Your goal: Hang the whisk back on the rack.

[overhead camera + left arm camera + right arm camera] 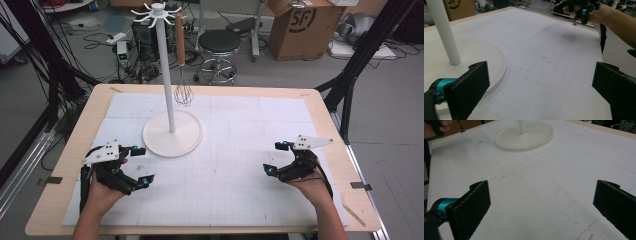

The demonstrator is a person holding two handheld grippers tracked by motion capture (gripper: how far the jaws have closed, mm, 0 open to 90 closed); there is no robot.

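A white utensil stand (172, 134) with a round base and a tall pole stands on the mat left of centre. From a hook at its top hangs a whisk (182, 65) with a wooden handle, wire end down. My left gripper (141, 165) hovers open at the front left, just beside the stand's base (461, 60). At the front right my right gripper (278, 157) is open too, nothing between its jaws. The stand's base (524, 136) lies far ahead in the right gripper view. The other hand's gripper (584, 12) appears far off in the left gripper view.
A white gridded mat (240, 150) covers the wooden table (70, 145). Behind the table are a black stool (219, 47), a cardboard box (300, 25), cables and black frame posts (360, 55) at both sides.
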